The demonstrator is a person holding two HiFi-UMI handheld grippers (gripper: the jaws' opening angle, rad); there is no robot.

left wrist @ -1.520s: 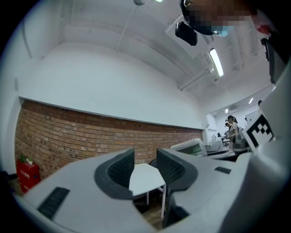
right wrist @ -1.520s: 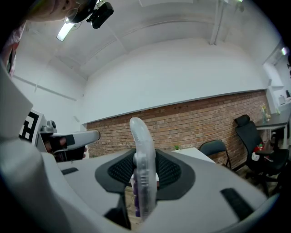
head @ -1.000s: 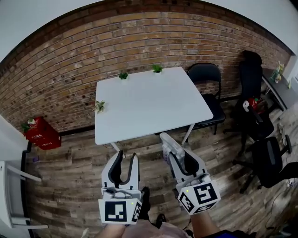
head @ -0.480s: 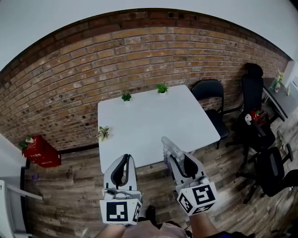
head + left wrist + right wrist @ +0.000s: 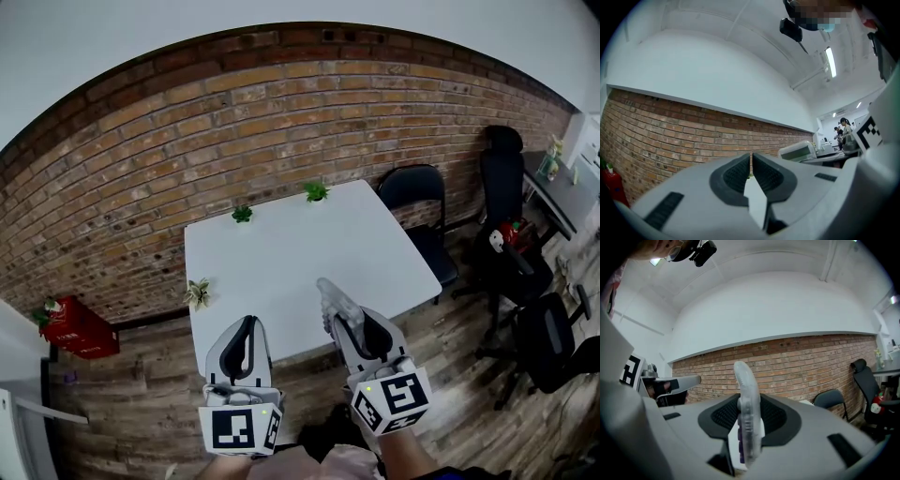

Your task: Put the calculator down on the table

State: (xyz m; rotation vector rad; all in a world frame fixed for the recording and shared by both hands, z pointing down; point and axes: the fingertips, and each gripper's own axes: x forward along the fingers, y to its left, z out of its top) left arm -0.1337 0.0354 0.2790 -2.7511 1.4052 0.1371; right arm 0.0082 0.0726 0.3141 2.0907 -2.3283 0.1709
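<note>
The calculator (image 5: pixel 332 302), pale translucent with purple keys, stands on edge between the pads of my right gripper (image 5: pixel 362 324), which is shut on it. In the right gripper view the calculator (image 5: pixel 747 414) sticks up past the jaws, in front of the brick wall. My left gripper (image 5: pixel 247 324) is held beside it, its jaws closing and almost together with nothing between them; the left gripper view shows only a thin slit between its pads (image 5: pixel 736 174). Both grippers hang just over the near edge of the white table (image 5: pixel 281 253).
Three small potted plants sit on the table: two at its far edge (image 5: pixel 242 214) (image 5: pixel 316 191) and one at its left edge (image 5: pixel 198 292). A black chair (image 5: pixel 412 192) stands at the table's right, with office chairs (image 5: pixel 542 339) further right. A red box (image 5: pixel 70 326) lies at the left.
The left jaws have gone from wide open to nearly together. Both grippers have moved forward to the table's near edge, the right one still holding the calculator.
</note>
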